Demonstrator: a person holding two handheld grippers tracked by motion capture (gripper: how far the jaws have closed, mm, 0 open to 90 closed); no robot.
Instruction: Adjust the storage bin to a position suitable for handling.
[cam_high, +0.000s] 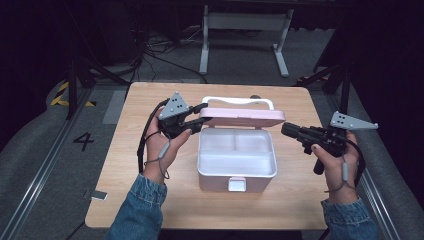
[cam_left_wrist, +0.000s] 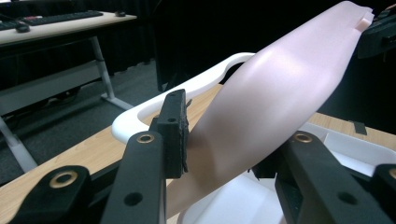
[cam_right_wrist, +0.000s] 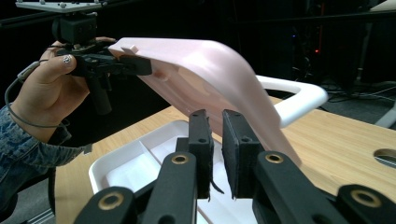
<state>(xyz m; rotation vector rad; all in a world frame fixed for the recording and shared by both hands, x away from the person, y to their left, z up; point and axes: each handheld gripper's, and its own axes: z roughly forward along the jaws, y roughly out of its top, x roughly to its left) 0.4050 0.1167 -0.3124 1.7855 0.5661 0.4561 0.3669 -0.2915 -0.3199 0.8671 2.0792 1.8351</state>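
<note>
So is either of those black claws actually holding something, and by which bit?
The left gripper clamps the pale pink plastic lid by its left edge; the right gripper holds nothing.

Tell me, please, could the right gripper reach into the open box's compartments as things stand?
Probably yes: the left gripper holds the pink lid raised, leaving the box open beside the right gripper.
</note>
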